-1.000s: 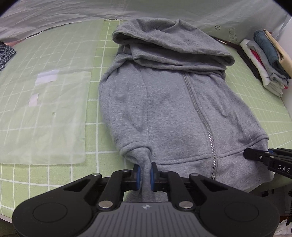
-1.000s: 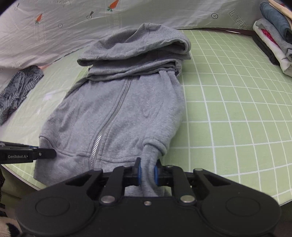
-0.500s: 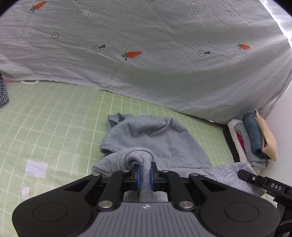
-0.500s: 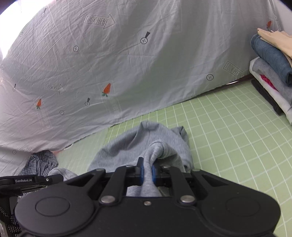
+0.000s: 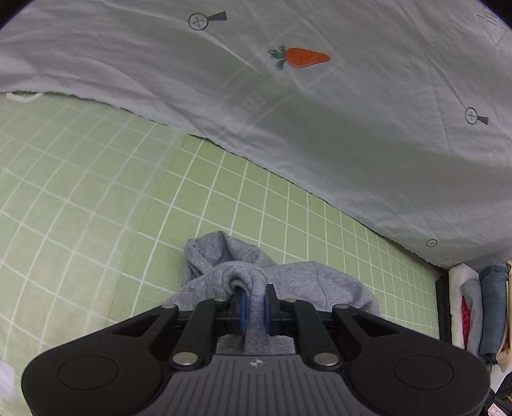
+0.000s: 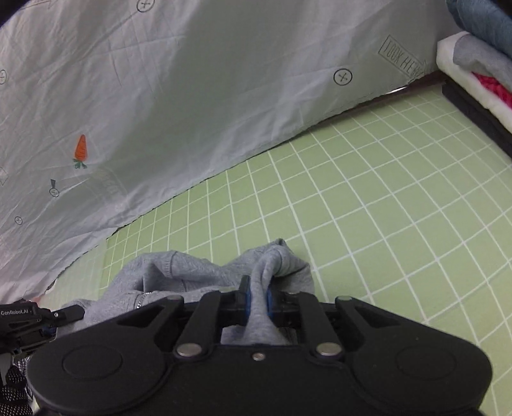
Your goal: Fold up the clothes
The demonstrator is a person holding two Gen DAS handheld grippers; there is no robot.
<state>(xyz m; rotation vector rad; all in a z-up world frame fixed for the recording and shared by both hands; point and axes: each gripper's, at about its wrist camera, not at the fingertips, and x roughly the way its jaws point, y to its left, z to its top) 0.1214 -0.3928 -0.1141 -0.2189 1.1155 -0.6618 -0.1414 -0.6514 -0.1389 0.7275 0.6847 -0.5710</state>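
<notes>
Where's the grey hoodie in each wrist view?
Left wrist: grey hoodie low centre, bunched at the left tongs.
Right wrist: hoodie low centre-left, pinched in the right tongs.
Shared landmark: folded clothes stack at right edge, top right in the right view.

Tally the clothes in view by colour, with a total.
Grey: 2, the zip hoodie and a folded grey piece in the side stack
Blue: 1, folded blue garment
Pink: 1, folded pink piece
Beige: 1, folded beige garment
Total: 5
</notes>
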